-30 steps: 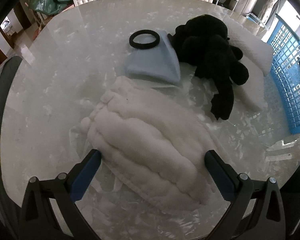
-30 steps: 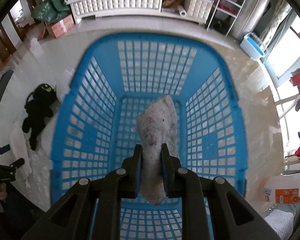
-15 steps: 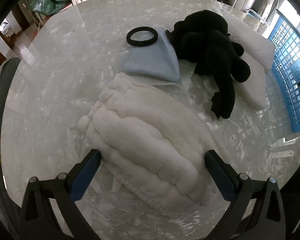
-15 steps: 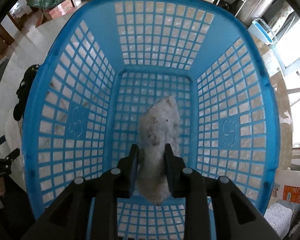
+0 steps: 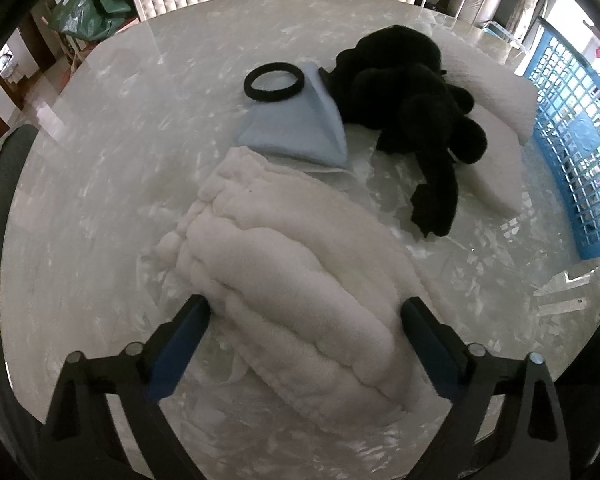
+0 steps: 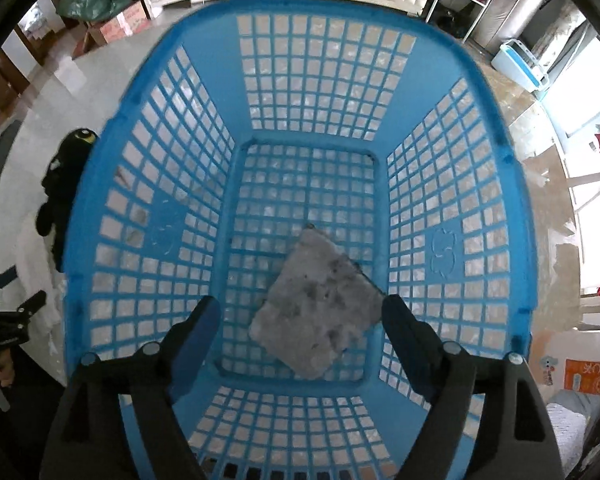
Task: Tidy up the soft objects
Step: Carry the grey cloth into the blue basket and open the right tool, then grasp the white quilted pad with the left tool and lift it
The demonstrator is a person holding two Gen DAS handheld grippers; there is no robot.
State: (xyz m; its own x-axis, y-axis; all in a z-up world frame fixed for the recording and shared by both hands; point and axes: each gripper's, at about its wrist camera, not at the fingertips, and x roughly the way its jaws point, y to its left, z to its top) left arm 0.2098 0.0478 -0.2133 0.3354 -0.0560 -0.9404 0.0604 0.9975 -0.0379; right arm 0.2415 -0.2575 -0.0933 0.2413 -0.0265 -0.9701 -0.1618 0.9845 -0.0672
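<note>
Your right gripper (image 6: 300, 316) hangs over the blue basket (image 6: 132, 112) with its jaws spread; they have just been opening, and nothing is pinched between them now. The grey speckled cloth (image 6: 316, 312) lies flat on the basket floor below, toward the near right corner, clear of both jaw tips. Lift that hand straight up before you swing it away, so the jaws do not catch the mesh wall. Your left gripper (image 5: 304, 320) points steeply down at the white fluffy towel (image 5: 296, 280), jaws wide but just starting to close, one tip at each long edge of the folded bundle; the left tip looks to be touching the pile, the right tip sits just beside it, and no squeeze shows yet. The towel seems to rest on a crinkled clear plastic sheet (image 5: 236, 372) on the pale marble surface (image 5: 100, 160), so sink the tips low enough to gather all the folds but try to leave the plastic behind. Close slowly; the pile is thick and will compress a good deal before it holds. Beyond the towel lie a light blue cloth (image 5: 296, 128) with a black hair band (image 5: 274, 82) partly on it, a black plush toy (image 5: 412, 104) and a white pad (image 5: 500, 96), all still outside the basket, whose wall shows at the right edge of the left view.
</note>
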